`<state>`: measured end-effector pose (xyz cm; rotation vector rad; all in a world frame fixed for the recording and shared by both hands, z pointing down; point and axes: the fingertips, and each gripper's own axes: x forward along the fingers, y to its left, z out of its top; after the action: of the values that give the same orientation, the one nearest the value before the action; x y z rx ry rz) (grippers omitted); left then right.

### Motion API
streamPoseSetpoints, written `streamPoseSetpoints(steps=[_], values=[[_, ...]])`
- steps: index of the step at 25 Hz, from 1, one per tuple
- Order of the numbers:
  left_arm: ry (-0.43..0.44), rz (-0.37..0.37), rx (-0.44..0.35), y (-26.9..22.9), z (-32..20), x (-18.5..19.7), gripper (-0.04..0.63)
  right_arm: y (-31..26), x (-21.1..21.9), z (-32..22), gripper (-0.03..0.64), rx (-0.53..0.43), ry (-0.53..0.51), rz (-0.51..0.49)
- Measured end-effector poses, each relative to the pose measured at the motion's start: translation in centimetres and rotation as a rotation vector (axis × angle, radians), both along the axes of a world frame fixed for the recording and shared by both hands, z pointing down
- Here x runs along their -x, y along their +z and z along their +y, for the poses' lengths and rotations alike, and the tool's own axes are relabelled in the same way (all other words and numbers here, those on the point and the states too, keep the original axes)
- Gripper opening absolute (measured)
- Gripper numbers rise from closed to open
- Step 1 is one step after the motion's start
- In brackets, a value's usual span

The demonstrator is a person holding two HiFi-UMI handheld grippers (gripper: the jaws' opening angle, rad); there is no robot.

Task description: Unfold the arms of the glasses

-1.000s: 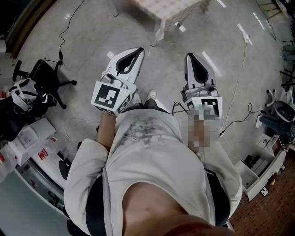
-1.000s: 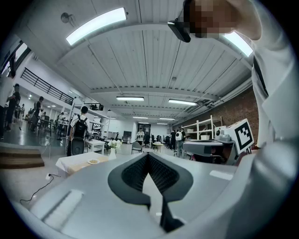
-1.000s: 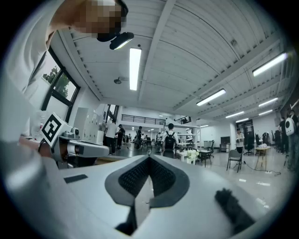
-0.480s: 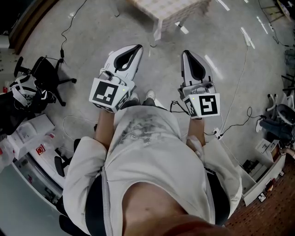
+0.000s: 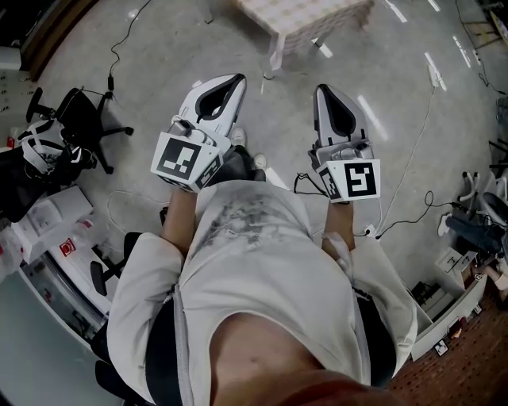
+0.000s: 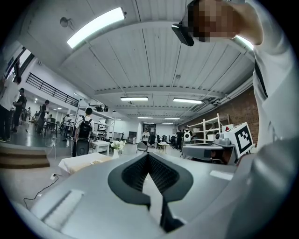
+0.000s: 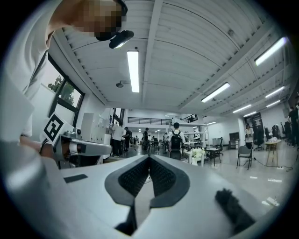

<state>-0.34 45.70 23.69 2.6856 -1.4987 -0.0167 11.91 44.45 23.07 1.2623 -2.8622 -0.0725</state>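
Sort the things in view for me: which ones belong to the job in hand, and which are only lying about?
For the job:
- left gripper, shut and empty
- right gripper, shut and empty
- no glasses are in view

Lying about:
- office chair
- white boxes
- low white shelf
- cloth-covered table
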Motion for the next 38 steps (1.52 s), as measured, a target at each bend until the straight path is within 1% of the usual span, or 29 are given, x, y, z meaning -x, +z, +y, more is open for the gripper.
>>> streamPoseSetpoints(steps=[10, 13, 20, 26, 34, 38], values=[[0.031, -0.002, -0.001, 1.0, -5.2, 1.9, 0.009, 1.0, 2.7, -4.8, 0.017, 0.011, 0.01, 0.033], [0.044, 0.002, -0.006, 0.9, -6.9, 2.9, 0.009, 1.3, 3.6, -6.5, 0.017, 0.014, 0.023, 0.053], [0.074, 0.011, -0.011, 1.0, -11.2, 5.2, 0.009, 1.5, 5.8, -10.6, 0.017, 0.024, 0.056, 0.068], [0.108, 0.017, -0.009, 1.2, -14.0, 6.8, 0.009, 1.4, 7.6, -12.8, 0.017, 0.026, 0.088, 0.074], [0.127, 0.01, 0.002, 1.6, -17.1, 7.2, 0.009, 1.7, 8.2, -15.8, 0.017, 0.043, 0.101, 0.08], [0.12, 0.008, 0.013, 2.2, -18.8, 7.0, 0.009, 2.0, 8.4, -17.8, 0.017, 0.044, 0.087, 0.079]])
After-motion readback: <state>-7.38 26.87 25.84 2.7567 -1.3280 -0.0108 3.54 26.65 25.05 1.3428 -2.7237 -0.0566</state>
